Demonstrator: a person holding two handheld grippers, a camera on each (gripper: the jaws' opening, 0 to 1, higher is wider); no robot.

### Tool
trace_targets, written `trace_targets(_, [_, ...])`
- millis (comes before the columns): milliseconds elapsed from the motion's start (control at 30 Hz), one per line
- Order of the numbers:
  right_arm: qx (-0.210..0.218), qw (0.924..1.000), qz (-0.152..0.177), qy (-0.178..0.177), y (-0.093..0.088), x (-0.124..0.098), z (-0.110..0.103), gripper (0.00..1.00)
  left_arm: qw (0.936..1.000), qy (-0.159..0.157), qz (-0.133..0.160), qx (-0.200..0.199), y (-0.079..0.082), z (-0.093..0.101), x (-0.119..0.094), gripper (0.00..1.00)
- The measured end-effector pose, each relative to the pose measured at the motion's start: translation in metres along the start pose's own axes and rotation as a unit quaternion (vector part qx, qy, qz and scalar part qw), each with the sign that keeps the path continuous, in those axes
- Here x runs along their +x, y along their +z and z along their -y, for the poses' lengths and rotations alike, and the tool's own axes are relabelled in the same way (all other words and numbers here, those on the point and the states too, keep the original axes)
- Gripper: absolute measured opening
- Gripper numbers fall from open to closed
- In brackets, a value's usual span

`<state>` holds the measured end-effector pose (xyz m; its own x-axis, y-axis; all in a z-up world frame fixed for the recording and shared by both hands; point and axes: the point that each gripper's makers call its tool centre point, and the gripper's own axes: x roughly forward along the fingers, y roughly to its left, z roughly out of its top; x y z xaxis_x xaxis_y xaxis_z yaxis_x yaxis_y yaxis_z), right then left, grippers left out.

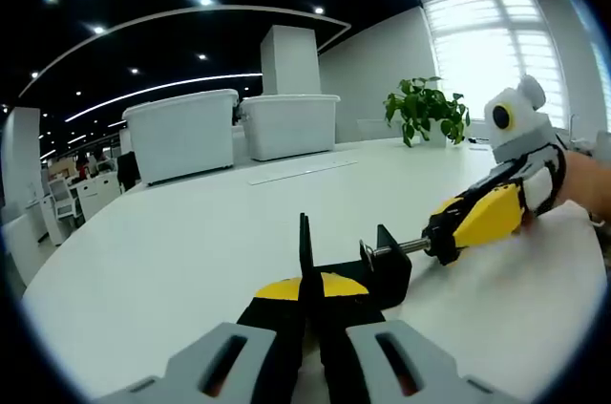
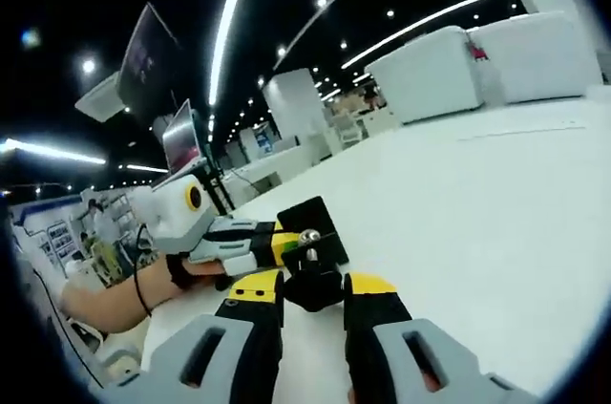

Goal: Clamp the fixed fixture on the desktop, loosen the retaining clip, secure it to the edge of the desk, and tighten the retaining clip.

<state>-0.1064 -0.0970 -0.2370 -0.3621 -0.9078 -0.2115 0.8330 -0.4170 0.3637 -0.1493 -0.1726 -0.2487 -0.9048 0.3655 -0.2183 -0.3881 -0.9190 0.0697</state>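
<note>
Clamp [image 1: 368,270] is sitting on the desk [image 1: 191,261], at 12 o'clock of the left gripper [image 1: 307,313], which is pinching its plate. Right gripper [image 2: 313,301] is closing around its screw knob [image 2: 312,287]; overturning risks twisting the clamp loose.

Hand-held two-jaw grippers in grey, black and yellow

In the left gripper view, the left gripper [image 1: 307,313] is seen as two grey moulded bases with slotted openings, from which black fingers [image 1: 336,323] capped with yellow patches rise; the right gripper [image 1: 449,237] is seen with black jaws, a yellow side panel and a white-grey body, strapped with black and white bands. In the right gripper view, the right gripper [image 2: 313,304] is shown with the same grey slotted bases, black fingers [image 2: 374,332] and yellow tips; a thin black band is worn on the person's forearm [image 2: 119,299] behind the left gripper [image 2: 286,244]
</note>
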Motion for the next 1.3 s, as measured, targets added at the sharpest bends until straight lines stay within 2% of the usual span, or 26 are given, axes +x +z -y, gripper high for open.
trace_targets(133, [-0.024, 0.9997, 0.011, -0.002, 0.004, 0.001, 0.006, 0.22, 1.0, -0.001, 0.0, 0.0, 0.0, -0.001, 0.001, 0.06])
trace_targets(200, [-0.062, 0.9978, 0.021, -0.006, 0.007, 0.002, 0.008, 0.22, 1.0, -0.001, 0.0, 0.0, 0.0, -0.002, 0.001, 0.06])
trace_targets(267, [-0.134, 0.9903, 0.034, -0.014, 0.009, 0.002, 0.007, 0.22, 1.0, 0.0, 0.0, 0.0, 0.0, -0.002, 0.001, 0.06])
trace_targets(333, [-0.191, 0.9803, 0.041, -0.03, 0.01, 0.002, 0.007, 0.22, 1.0, 0.0, 0.0, 0.0, 0.0, -0.002, 0.0, 0.06])
trace_targets(367, [-0.214, 0.975, 0.046, -0.038, 0.008, 0.0, -0.004, 0.22, 1.0, 0.0, 0.0, 0.0, 0.0, -0.002, 0.001, 0.06])
trace_targets(433, [-0.301, 0.9501, 0.057, -0.059, 0.01, 0.0, -0.006, 0.22, 1.0, 0.0, 0.0, 0.001, 0.0, -0.002, 0.001, 0.06])
trace_targets(500, [-0.365, 0.9263, 0.058, -0.074, 0.01, 0.002, -0.008, 0.22, 1.0, -0.001, 0.0, 0.001, 0.0, -0.002, 0.002, 0.06])
trace_targets(533, [-0.385, 0.9179, 0.055, -0.078, 0.01, 0.003, -0.008, 0.22, 1.0, 0.0, 0.0, 0.001, 0.0, -0.003, 0.002, 0.06])
trace_targets(600, [-0.399, 0.9122, 0.054, -0.078, 0.01, 0.004, -0.008, 0.22, 1.0, -0.001, 0.0, 0.001, -0.001, -0.004, 0.003, 0.06])
trace_targets(667, [-0.393, 0.9146, 0.054, -0.077, 0.011, 0.005, -0.006, 0.22, 1.0, 0.0, 0.0, 0.001, -0.001, -0.003, 0.002, 0.06])
trace_targets(800, [-0.405, 0.909, 0.055, -0.081, 0.012, 0.005, -0.004, 0.22, 1.0, 0.001, 0.0, 0.001, 0.0, -0.002, 0.0, 0.06])
trace_targets(1067, [-0.397, 0.9123, 0.056, -0.082, 0.013, 0.004, -0.002, 0.23, 1.0, 0.0, 0.001, 0.001, 0.0, -0.001, 0.0, 0.06])
trace_targets(1167, [-0.337, 0.9372, 0.055, -0.072, 0.012, 0.002, 0.0, 0.24, 1.0, -0.001, 0.0, 0.001, 0.0, -0.001, 0.0, 0.06])
trace_targets(1233, [-0.274, 0.9579, 0.062, -0.059, 0.016, 0.0, 0.001, 0.28, 1.0, -0.002, 0.0, 0.0, 0.0, -0.001, 0.0, 0.06])
trace_targets(1300, [-0.215, 0.9728, 0.067, -0.052, 0.022, -0.002, 0.004, 0.28, 1.0, -0.002, 0.001, 0.0, -0.001, -0.001, 0.0, 0.06])
